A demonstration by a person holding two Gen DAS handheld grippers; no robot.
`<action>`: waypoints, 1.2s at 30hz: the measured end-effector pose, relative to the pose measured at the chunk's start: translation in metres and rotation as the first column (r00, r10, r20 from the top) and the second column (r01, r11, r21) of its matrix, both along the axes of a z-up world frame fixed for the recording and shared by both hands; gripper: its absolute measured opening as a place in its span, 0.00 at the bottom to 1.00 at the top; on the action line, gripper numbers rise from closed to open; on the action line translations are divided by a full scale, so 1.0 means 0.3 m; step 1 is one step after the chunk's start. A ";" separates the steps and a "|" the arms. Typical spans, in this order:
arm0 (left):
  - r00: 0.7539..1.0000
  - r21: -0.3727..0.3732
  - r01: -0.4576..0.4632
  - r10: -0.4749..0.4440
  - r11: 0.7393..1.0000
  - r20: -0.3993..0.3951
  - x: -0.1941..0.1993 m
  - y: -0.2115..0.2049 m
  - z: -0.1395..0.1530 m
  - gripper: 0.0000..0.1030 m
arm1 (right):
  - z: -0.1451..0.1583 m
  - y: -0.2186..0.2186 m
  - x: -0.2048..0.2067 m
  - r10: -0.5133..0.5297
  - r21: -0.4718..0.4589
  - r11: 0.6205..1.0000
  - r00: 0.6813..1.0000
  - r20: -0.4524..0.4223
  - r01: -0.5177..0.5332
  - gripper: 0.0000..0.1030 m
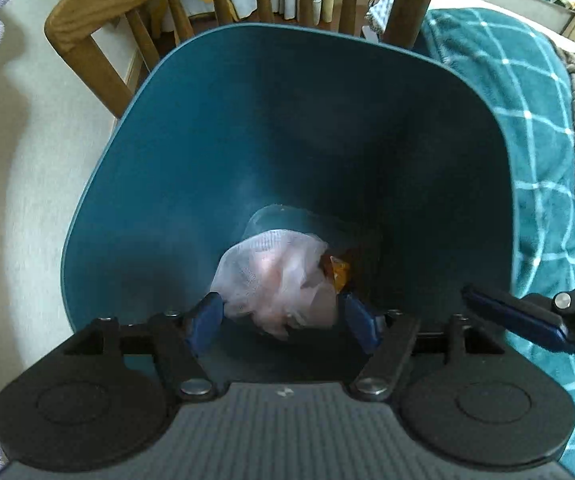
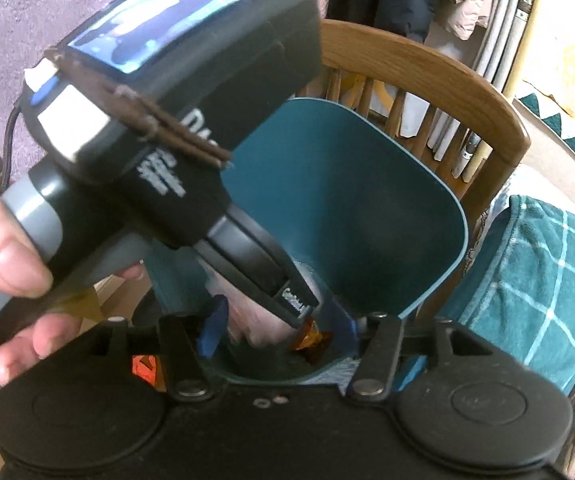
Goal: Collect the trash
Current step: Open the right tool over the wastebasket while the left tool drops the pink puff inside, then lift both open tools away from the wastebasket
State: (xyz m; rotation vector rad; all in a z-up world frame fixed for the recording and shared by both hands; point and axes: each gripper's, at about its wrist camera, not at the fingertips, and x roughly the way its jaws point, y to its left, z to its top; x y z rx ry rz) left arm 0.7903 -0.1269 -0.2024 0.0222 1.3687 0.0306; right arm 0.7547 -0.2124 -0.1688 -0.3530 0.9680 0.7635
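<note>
Beside chair (image 1: 99, 32), left gripper (image 1: 281, 316) is gripping tissue (image 1: 275, 280) inside bin (image 1: 327, 120), right gripper (image 2: 279, 340) gaping; next, I reckon, release.

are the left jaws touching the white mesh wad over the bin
Touching. In the left wrist view both blue pads of the left gripper press against the sides of the white mesh wad, held inside the teal bin.

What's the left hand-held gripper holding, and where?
The left hand-held gripper pinches a white tissue wad by its lower sides, over the bin.
</note>
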 end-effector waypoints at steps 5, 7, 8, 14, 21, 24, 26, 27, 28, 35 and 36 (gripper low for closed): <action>0.999 -0.019 0.002 -0.001 1.000 0.047 -0.048 0.018 0.062 0.67 | 0.040 -0.019 -0.035 -0.036 0.027 0.999 0.999 0.003 0.036 0.64; 0.997 -0.013 0.015 -0.014 1.000 0.073 -0.063 0.025 0.086 0.67 | 0.062 -0.026 -0.056 -0.057 0.038 0.998 0.998 0.009 0.057 0.66; 0.996 -0.010 0.021 -0.020 1.000 0.088 -0.084 0.029 0.106 0.67 | 0.071 -0.030 -0.065 -0.067 0.043 0.997 0.998 0.011 0.066 0.67; 0.986 -0.016 0.057 -0.054 0.998 0.155 -0.204 0.078 0.214 0.67 | 0.146 -0.045 -0.159 -0.140 0.077 0.987 0.990 0.027 0.138 0.71; 0.969 -0.028 0.082 -0.073 0.996 0.234 -0.378 0.149 0.316 0.67 | 0.221 -0.043 -0.282 -0.222 0.125 0.969 0.974 0.051 0.215 0.81; 0.963 -0.036 0.090 -0.078 0.995 0.259 -0.453 0.186 0.354 0.67 | 0.241 -0.035 -0.337 -0.235 0.151 0.962 0.971 0.047 0.226 0.84; 0.957 -0.034 0.097 -0.084 0.995 0.278 -0.507 0.210 0.381 0.67 | 0.253 -0.018 -0.382 -0.247 0.149 0.960 0.967 0.068 0.235 0.84; 0.953 -0.036 0.103 -0.088 0.994 0.289 -0.534 0.225 0.392 0.67 | 0.260 -0.012 -0.409 -0.253 0.153 0.959 0.965 0.071 0.240 0.84; 0.950 -0.037 0.108 -0.092 0.994 0.298 -0.557 0.237 0.403 0.67 | 0.265 -0.006 -0.431 -0.258 0.160 0.956 0.964 0.069 0.244 0.84; 0.926 -0.037 0.132 -0.110 0.991 0.361 -0.732 0.317 0.461 0.67 | 0.292 0.025 -0.597 -0.303 0.194 0.939 0.950 0.074 0.284 0.85; 0.923 -0.040 0.134 -0.110 0.990 0.368 -0.751 0.326 0.466 0.67 | 0.293 0.027 -0.619 -0.308 0.201 0.936 0.948 0.077 0.288 0.88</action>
